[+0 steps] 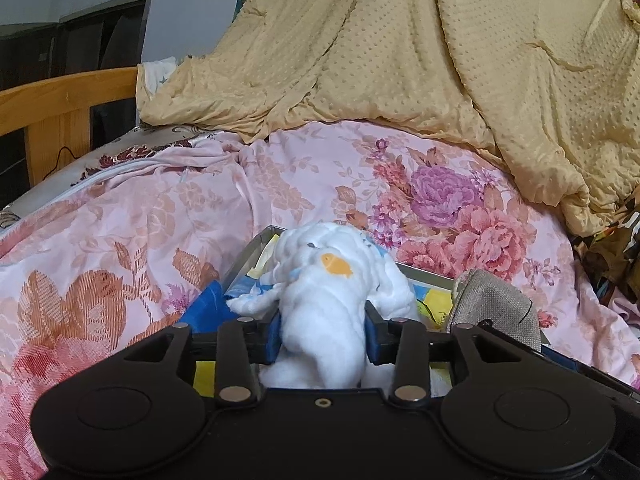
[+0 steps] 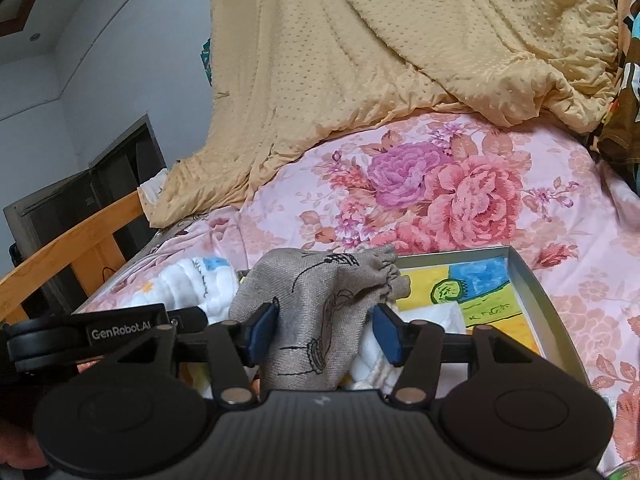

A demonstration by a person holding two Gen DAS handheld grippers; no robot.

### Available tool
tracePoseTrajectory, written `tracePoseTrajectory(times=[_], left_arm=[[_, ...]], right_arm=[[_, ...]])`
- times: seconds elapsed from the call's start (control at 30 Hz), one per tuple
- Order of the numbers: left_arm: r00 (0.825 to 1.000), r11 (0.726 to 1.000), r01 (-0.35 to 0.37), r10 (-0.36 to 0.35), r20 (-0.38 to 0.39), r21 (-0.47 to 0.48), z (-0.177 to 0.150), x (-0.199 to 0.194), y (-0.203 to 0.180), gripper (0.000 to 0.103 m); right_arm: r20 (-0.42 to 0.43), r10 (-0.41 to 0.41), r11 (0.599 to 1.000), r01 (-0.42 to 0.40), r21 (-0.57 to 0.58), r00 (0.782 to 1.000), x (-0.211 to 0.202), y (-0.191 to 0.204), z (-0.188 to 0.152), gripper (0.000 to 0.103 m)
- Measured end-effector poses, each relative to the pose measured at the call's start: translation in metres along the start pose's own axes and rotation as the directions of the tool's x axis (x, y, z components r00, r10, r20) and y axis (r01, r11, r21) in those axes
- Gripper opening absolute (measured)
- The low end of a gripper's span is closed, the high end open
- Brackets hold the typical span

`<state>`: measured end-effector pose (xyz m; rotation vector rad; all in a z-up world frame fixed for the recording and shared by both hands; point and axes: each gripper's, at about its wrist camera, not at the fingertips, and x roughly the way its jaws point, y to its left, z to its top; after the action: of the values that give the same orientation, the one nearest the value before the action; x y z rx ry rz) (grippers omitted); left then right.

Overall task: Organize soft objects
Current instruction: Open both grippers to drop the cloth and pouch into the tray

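A white cloth [image 1: 320, 304] was clamped in the left gripper [image 1: 322, 330] and a grey pouch [image 2: 320, 312] in the right gripper [image 2: 320, 334], both over the tray [image 2: 536, 292] below, so careful placement seemed due next.

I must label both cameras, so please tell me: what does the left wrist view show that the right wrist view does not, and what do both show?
Only the left wrist view shows the left gripper shut on the white cloth, with its orange fish print facing the camera.

Only the right wrist view shows the right gripper shut on the grey pouch, the pouch's black line drawing, and the green figure painted on the tray's floor.

Both show the metal tray, the cloth, the pouch, the pink floral bedcover, the tan quilt and the wooden bed rail.
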<state>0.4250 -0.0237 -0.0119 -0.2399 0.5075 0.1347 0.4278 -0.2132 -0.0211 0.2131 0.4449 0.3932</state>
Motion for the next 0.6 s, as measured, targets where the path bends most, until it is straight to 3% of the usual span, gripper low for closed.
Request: tracePoseTrajectory(times=[0.6], left_arm=[[1.000, 1.000, 0.006, -0.006, 0.020, 0.010, -0.0012, -0.0044, -0.0029, 0.057]], right_arm=[[0.014, -0.034, 0.999, 0.034, -0.016, 0.999, -0.0020, -0.0023, 0.0000, 0.078]])
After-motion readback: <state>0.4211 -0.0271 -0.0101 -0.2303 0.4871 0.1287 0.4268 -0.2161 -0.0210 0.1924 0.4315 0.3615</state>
